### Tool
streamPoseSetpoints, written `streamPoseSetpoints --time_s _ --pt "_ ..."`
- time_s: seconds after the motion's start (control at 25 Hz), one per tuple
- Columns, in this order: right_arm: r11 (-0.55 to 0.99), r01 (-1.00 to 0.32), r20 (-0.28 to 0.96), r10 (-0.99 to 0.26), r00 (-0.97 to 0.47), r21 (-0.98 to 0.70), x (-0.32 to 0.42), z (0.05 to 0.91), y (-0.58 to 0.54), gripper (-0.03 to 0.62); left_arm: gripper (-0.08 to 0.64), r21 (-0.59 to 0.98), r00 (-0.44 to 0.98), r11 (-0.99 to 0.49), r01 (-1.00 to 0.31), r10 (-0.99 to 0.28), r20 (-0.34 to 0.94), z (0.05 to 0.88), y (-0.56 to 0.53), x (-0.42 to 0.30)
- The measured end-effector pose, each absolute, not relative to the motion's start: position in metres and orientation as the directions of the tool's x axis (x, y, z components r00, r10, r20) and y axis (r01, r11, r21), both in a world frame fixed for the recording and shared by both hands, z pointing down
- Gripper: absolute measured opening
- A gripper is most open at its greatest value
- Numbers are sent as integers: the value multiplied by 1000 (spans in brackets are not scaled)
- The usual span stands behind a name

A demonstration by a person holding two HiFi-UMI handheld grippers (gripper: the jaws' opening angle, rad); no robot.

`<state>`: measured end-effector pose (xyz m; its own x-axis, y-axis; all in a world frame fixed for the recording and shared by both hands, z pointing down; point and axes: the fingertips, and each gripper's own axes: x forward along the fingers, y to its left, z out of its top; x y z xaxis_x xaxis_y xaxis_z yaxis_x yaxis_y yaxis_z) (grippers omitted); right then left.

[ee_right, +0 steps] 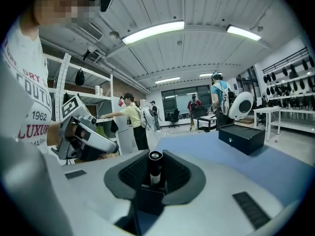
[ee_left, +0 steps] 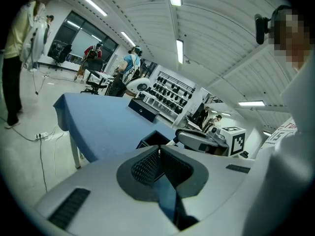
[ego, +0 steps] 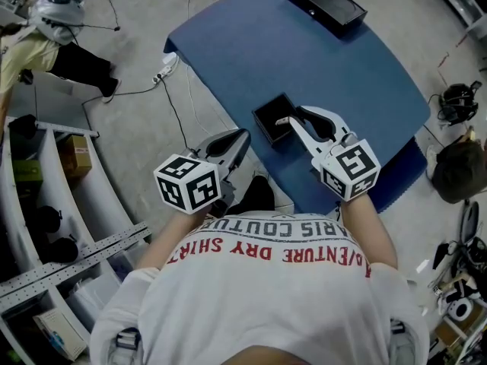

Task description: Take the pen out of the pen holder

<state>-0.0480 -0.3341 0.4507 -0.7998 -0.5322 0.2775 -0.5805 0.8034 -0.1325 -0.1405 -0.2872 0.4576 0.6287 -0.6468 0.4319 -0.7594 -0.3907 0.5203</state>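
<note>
- right gripper (ee_right: pixel 155 175): jaws drawn in on the pen (ee_right: pixel 155 167), pinching it between the pads; pen stands upright, its black cap just above the pads, a white band lower down
- holder (ego: pixel 264 122): black, square, open-topped; directly under the right gripper's tips, the pen's lower end going down into it; it stands on the blue surface (ego: pixel 304 59)
- left gripper (ee_left: pixel 158 154): jaws pressed together at the tips, nothing between them; held to the left of the right gripper, near the surface's edge; the holder lies just ahead of it and to its right, not touching
- black box (ego: pixel 327 3): on the surface, well beyond the right gripper, at the far end
- cable (ego: pixel 163 90): on the floor ahead of the left gripper, beside the surface
- people (ee_right: pixel 129 117): standing well beyond the right gripper, left of the pen in its view
</note>
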Motion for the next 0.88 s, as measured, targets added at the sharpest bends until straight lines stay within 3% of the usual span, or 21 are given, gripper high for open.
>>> streamPoseSetpoints --time_s 0.88 --pt "823 -568 118 -562 -818 -17 -33 355 -300 91 32 463 580 -403 -789 -737 347 401 -239 -135"
